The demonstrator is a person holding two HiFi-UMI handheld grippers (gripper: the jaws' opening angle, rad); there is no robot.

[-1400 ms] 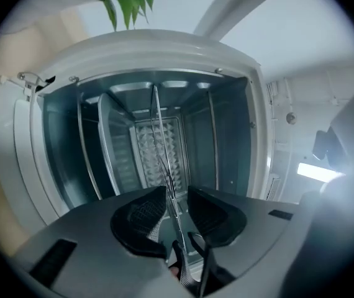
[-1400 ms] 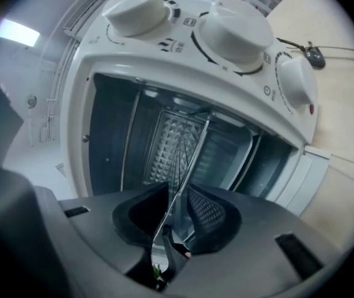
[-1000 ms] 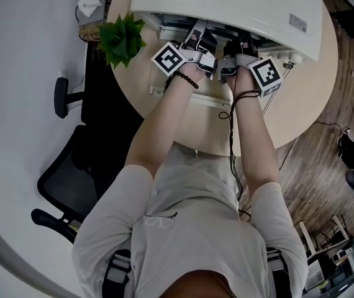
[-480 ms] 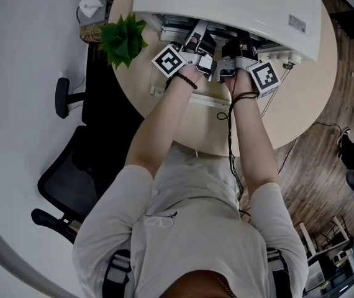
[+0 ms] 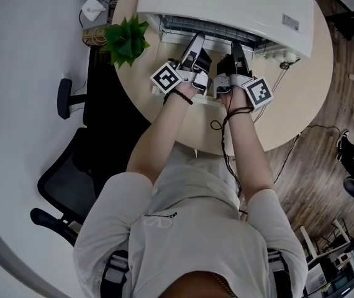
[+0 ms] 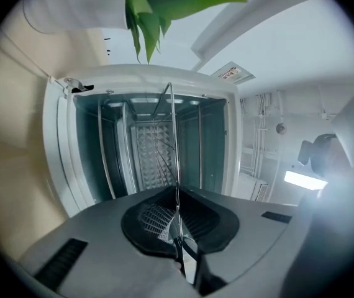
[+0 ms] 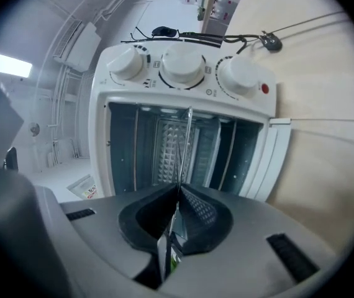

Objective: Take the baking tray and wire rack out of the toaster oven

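Pinching the rack's (image 6: 172, 160) front edge at lower centre of each gripper view, the left gripper (image 6: 177, 231) and right gripper (image 7: 176, 213) are clamping it, their jaws having just been closing onto it. Beyond them, the rack is running edge-on into the open oven (image 7: 183, 67), which is sitting on the round table (image 5: 289, 104) at the head view's top.

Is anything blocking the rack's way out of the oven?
Nothing visible. The oven door lies open, and the rack is pinched by the left tool and right tool, whose jaws have just closed on it.
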